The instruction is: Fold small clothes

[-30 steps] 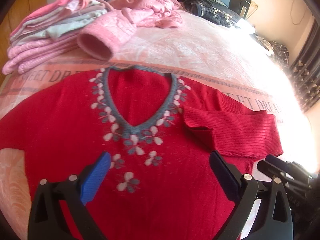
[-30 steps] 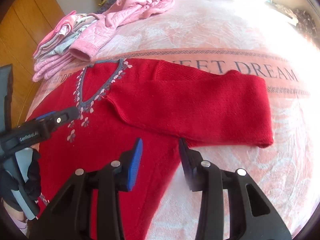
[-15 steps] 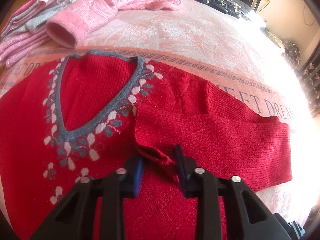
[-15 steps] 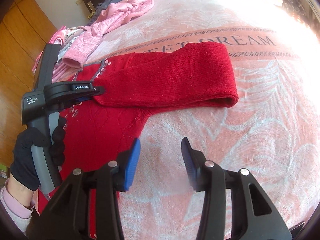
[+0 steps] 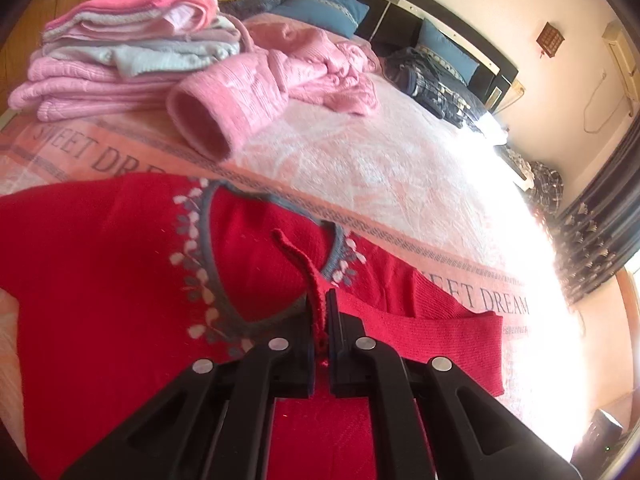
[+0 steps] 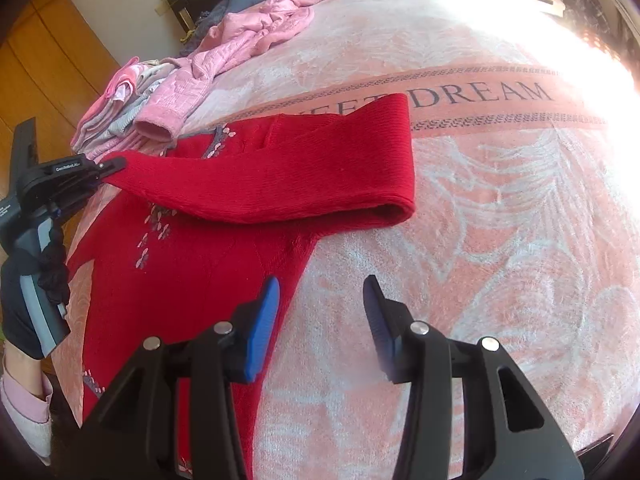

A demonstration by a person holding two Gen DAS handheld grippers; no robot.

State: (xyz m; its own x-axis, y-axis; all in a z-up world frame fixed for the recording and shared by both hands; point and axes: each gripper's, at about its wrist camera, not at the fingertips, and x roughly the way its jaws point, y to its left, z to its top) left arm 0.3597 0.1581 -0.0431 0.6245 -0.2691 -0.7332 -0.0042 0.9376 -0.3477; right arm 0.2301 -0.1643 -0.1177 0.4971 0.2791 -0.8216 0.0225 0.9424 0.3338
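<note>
A red V-neck sweater (image 5: 100, 280) is spread face up on the bed (image 6: 480, 240), near the edge closest to the cameras, over a pink blanket lettered "SWEET DREAM" (image 6: 480, 96). The cuff of its sleeve (image 6: 280, 176) is pinched between the closed jaws of the left hand-held gripper (image 5: 319, 312), and the sleeve is held doubled back across the chest, above the grey flowered neckline (image 5: 212, 264); its fold lies out toward the blanket lettering. The right hand-held gripper (image 6: 320, 320) is held apart, jaws wide, with nothing in it, just beside the sweater's side edge over bare blanket.

The fold of this garment is judged to be at an early step: one sleeve is being brought in, while the other sleeve and the body are not yet seen folded. A stack of folded pink and pale clothes (image 5: 120, 52) lies at the far left corner of the bed, suggesting several pieces are done. A crumpled pink garment (image 5: 280, 76) beside it, one cuff open toward the sweater, appears left to fold.
</note>
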